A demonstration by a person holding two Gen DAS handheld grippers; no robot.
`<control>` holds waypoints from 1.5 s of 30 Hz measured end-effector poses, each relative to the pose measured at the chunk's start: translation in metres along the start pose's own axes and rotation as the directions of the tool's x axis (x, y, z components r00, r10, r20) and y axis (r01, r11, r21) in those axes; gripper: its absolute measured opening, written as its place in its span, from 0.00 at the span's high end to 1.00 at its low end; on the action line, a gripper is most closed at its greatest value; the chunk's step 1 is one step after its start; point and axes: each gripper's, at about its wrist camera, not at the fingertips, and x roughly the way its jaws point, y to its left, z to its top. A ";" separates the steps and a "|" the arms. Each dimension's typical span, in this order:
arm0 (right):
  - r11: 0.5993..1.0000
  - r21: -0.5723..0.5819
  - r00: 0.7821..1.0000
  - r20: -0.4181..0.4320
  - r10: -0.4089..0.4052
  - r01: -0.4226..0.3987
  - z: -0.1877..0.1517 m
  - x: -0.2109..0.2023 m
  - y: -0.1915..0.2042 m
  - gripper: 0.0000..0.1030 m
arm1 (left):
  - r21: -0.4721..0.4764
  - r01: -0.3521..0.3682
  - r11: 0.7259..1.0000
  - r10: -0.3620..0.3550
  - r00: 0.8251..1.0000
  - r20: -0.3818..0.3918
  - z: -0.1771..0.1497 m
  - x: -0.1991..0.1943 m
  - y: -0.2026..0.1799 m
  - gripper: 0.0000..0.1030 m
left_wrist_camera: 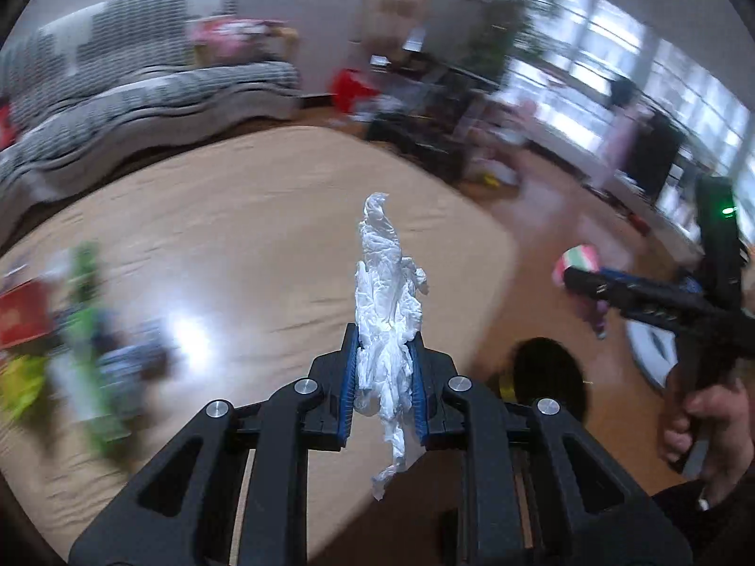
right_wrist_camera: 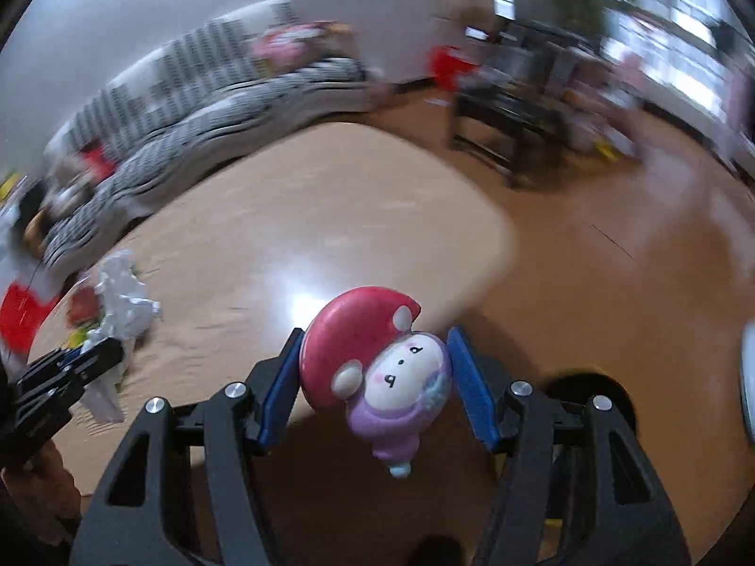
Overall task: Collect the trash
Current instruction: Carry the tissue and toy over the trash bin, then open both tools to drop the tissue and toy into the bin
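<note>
My left gripper (left_wrist_camera: pixel 383 353) is shut on a crumpled white plastic wrapper (left_wrist_camera: pixel 387 302) and holds it above the beige table (left_wrist_camera: pixel 236 217). The wrapper sticks up past the fingertips and a strip hangs below. My right gripper (right_wrist_camera: pixel 375 344) is shut on a mushroom toy (right_wrist_camera: pixel 377 368) with a red cap and purple body, held over the table's near edge. The right gripper with the toy also shows in the left wrist view (left_wrist_camera: pixel 585 278), and the left gripper with the wrapper in the right wrist view (right_wrist_camera: pixel 101 351).
Blurred packages, green, red and yellow (left_wrist_camera: pixel 71 330), lie on the table's left side. A dark round bin opening (left_wrist_camera: pixel 547 372) sits on the wooden floor below the table edge. A striped sofa (left_wrist_camera: pixel 118 94) and a black rack (right_wrist_camera: pixel 509 118) stand beyond.
</note>
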 end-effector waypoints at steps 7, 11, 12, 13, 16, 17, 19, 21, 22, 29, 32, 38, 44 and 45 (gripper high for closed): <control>0.945 0.284 0.985 -0.109 -0.137 0.163 -0.033 -0.013 -0.154 0.41 | 0.069 0.242 0.968 -0.231 0.964 -0.133 -0.005 0.100 -0.118 0.81; 0.907 0.350 0.969 -0.162 -0.188 0.234 -0.049 -0.011 -0.210 0.41 | 0.081 0.332 0.940 -0.307 0.924 -0.227 -0.024 0.152 -0.175 0.81; 0.900 0.367 0.968 -0.171 -0.184 0.236 -0.052 -0.009 -0.219 0.41 | 0.085 0.345 0.935 -0.316 0.917 -0.244 -0.028 0.161 -0.186 0.81; 0.889 0.390 0.966 -0.182 -0.182 0.241 -0.056 -0.008 -0.232 0.41 | 0.092 0.356 0.930 -0.323 0.910 -0.260 -0.032 0.170 -0.197 0.81; 0.876 0.423 0.968 -0.188 -0.166 0.232 -0.062 -0.006 -0.251 0.41 | 0.109 0.373 0.921 -0.328 0.896 -0.299 -0.038 0.193 -0.219 0.81; 0.873 0.429 0.968 -0.190 -0.164 0.232 -0.063 -0.006 -0.256 0.41 | 0.111 0.377 0.919 -0.328 0.892 -0.311 -0.039 0.201 -0.224 0.81; 0.869 0.435 0.967 -0.197 -0.161 0.234 -0.067 -0.005 -0.260 0.41 | 0.114 0.377 0.919 -0.324 0.889 -0.325 -0.041 0.213 -0.230 0.81; 0.865 0.445 0.967 -0.202 -0.155 0.232 -0.069 -0.005 -0.262 0.41 | 0.107 0.375 0.921 -0.321 0.884 -0.339 -0.042 0.226 -0.236 0.81; 0.865 0.446 0.967 -0.203 -0.154 0.231 -0.068 -0.003 -0.261 0.41 | 0.105 0.374 0.921 -0.320 0.883 -0.344 -0.042 0.229 -0.239 0.81; 0.867 0.440 0.965 -0.211 -0.154 0.235 -0.062 0.004 -0.253 0.28 | 0.105 0.374 0.921 -0.314 0.877 -0.364 -0.043 0.249 -0.246 0.65; 0.862 0.447 0.966 -0.202 -0.162 0.238 -0.062 0.003 -0.253 0.17 | 0.116 0.354 0.928 -0.298 0.893 -0.337 -0.045 0.249 -0.245 0.33; 0.864 0.450 0.971 -0.179 -0.159 0.224 -0.059 0.000 -0.248 0.17 | 0.117 0.337 0.934 -0.288 0.906 -0.310 -0.039 0.235 -0.238 0.22; 0.914 0.362 0.982 -0.112 -0.152 0.183 -0.039 -0.006 -0.202 0.16 | 0.111 0.261 0.959 -0.231 0.946 -0.228 -0.020 0.188 -0.202 0.11; 0.926 0.338 0.985 -0.099 -0.144 0.169 -0.034 -0.006 -0.190 0.15 | 0.098 0.248 0.964 -0.224 0.952 -0.206 -0.015 0.174 -0.189 0.11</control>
